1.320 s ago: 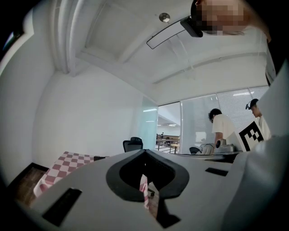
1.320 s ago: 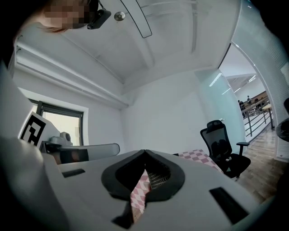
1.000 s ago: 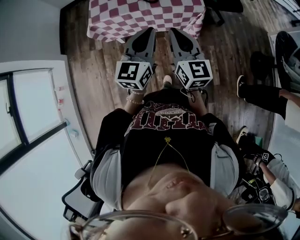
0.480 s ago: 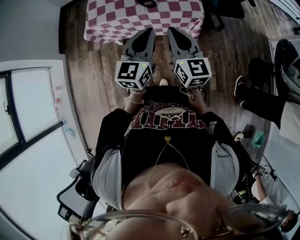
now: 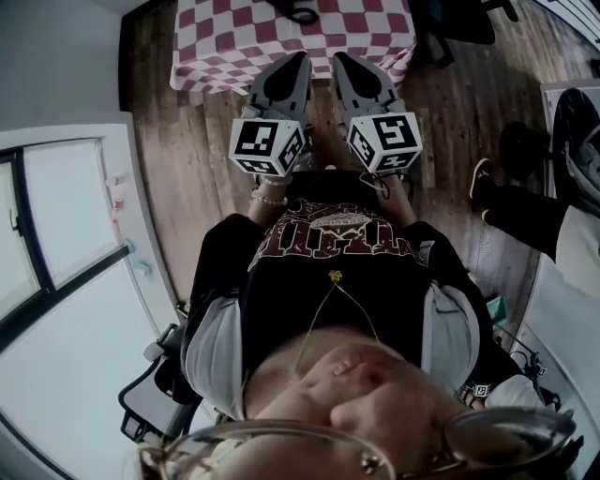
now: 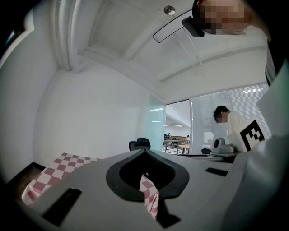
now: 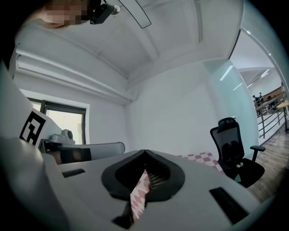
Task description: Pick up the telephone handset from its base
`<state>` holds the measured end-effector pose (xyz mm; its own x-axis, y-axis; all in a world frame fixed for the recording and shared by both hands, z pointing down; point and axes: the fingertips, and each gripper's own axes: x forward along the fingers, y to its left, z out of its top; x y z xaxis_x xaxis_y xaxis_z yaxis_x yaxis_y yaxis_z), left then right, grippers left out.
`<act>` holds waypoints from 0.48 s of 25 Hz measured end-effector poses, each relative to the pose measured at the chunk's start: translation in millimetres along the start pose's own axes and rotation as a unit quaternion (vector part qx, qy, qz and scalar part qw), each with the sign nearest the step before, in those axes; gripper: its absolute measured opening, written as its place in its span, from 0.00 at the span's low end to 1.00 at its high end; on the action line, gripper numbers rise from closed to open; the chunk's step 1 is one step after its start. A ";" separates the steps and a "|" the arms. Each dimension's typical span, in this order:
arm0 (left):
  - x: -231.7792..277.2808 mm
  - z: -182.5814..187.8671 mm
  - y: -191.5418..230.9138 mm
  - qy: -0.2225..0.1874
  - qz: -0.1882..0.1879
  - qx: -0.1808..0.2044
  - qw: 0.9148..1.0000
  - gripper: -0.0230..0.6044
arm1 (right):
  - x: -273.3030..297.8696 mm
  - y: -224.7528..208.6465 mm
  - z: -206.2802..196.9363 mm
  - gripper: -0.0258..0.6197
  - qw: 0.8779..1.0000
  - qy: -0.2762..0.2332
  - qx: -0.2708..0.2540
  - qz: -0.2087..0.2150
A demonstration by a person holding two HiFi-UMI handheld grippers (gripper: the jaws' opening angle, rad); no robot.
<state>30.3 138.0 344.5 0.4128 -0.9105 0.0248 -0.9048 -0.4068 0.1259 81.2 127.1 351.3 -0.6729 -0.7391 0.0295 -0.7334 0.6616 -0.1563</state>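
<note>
A dark curved shape (image 5: 298,13), too small and too cut off by the top of the head view to be told as handset or base, lies on the checked tabletop (image 5: 234,37) well back from its near edge. Which way it points and how its long axis runs cannot be told. It is the only thing seen on that red-and-white cloth, and neither gripper touches it. Just short of the near edge the left gripper (image 5: 298,64) and the right gripper (image 5: 342,62) hang side by side over the floor, both aimed at the table. Each carries one marker cube, the left cube (image 5: 267,147) and the right cube (image 5: 386,142), so two in all. In each gripper view the two jaws meet at their tips and hold nothing; only a strip of checked cloth shows through the slot behind them. The floor (image 5: 187,187) is dark wooden boards. A window (image 5: 56,216) runs along the left, one black office chair (image 7: 235,149) stands by a pale wall, and a second person's leg (image 5: 525,187) reaches in from the right.
</note>
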 end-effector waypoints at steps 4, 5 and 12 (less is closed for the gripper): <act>15.9 3.6 15.5 0.002 -0.008 0.003 1.000 0.05 | 24.0 -4.2 2.2 0.07 1.000 -0.001 0.003 0.000; 20.1 3.8 19.5 0.002 -0.009 0.001 1.000 0.05 | 29.4 -5.7 2.6 0.07 1.000 -0.001 0.001 -0.001; 43.6 5.3 46.1 0.004 -0.023 -0.005 1.000 0.05 | 61.8 -16.6 4.3 0.07 1.000 0.000 0.002 -0.015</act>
<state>6.1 79.2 346.1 0.4557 -0.8897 0.0274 -0.8835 -0.4483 0.1361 52.2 70.0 351.5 -0.6504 -0.7588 0.0347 -0.7531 0.6382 -0.1595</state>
